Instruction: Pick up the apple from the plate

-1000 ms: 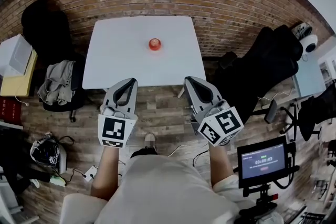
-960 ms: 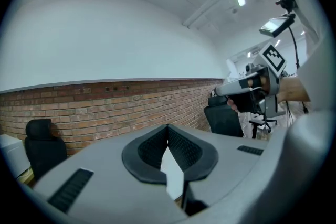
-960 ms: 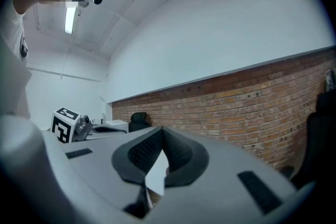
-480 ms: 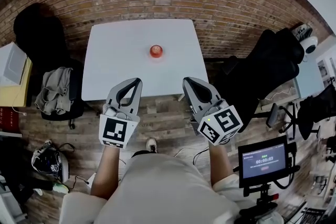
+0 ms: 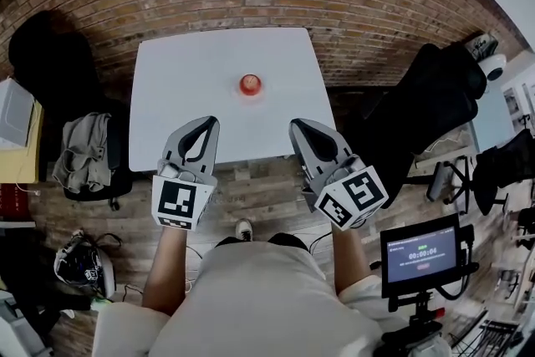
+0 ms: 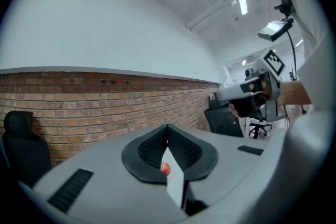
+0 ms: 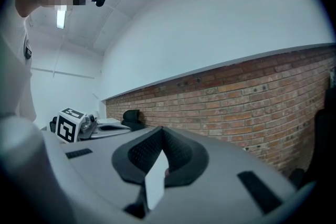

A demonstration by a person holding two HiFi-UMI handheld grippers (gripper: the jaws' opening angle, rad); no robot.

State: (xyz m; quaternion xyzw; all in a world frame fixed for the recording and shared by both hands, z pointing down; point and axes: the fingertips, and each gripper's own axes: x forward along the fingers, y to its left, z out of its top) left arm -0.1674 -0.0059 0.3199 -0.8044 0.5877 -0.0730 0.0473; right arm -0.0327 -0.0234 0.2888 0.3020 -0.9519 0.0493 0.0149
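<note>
The left hand-held gripper [image 5: 206,123] has its jaws shut tip to tip, with nothing between them. It is held level over the near edge of the white tabletop [image 5: 180,71]. The apple [image 5: 249,84] sits well ahead of it and a little to its right, about midway between the two tools. The right hand-held gripper [image 5: 294,125] is also closed and empty, with the apple ahead and to its left. The apple looks firm, round, smooth and fairly light, so it is likely to roll or slip. Grip it across its widest part with the jaws wide.
</note>
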